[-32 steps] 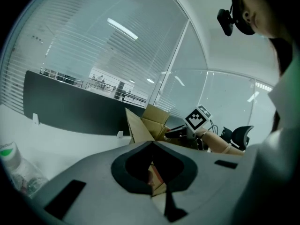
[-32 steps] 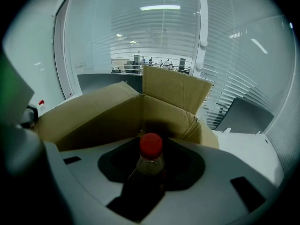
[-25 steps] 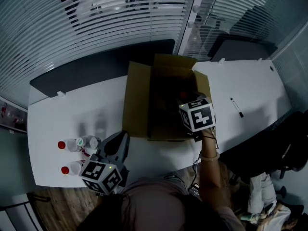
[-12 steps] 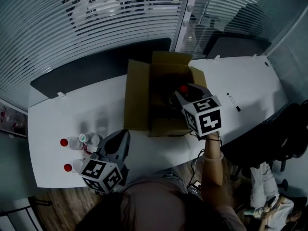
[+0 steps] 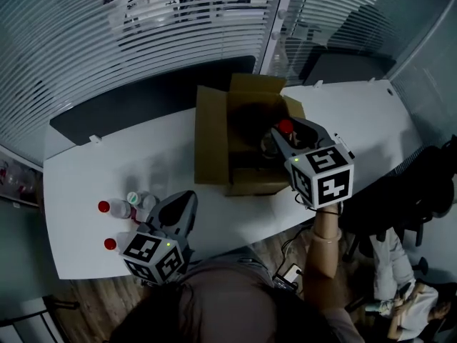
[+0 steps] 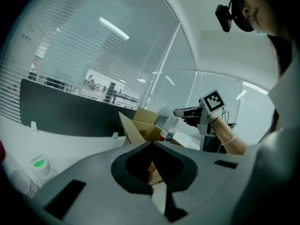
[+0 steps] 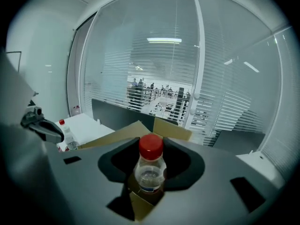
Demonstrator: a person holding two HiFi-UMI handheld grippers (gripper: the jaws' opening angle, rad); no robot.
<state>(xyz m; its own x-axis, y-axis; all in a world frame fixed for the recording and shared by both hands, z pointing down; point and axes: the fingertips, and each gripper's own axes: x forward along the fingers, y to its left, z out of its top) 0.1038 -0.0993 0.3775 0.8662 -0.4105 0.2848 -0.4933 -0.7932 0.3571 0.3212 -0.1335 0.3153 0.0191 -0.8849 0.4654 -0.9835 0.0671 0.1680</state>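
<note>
Nearest us, our left tool [image 5: 184, 204] hovers clenched on nothing over the counter's [image 5: 86, 170] near edge. It sits just right of a cluster of capped bottles [image 5: 123, 209], seemingly parked out of the way. Farther right, our right tool [image 5: 280, 136] grips a red-capped bottle [image 7: 151, 168] upright by its body above the open box [image 5: 213, 143], likely to keep it steady.

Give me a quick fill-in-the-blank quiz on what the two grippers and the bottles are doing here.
The right gripper is shut on a bottle with a ____ cap. That bottle hangs over the open ____ box. Among the red-capped bottles on the table by the left gripper stands one bottle with a ____ cap.
Missing words: red; cardboard; green.
</note>
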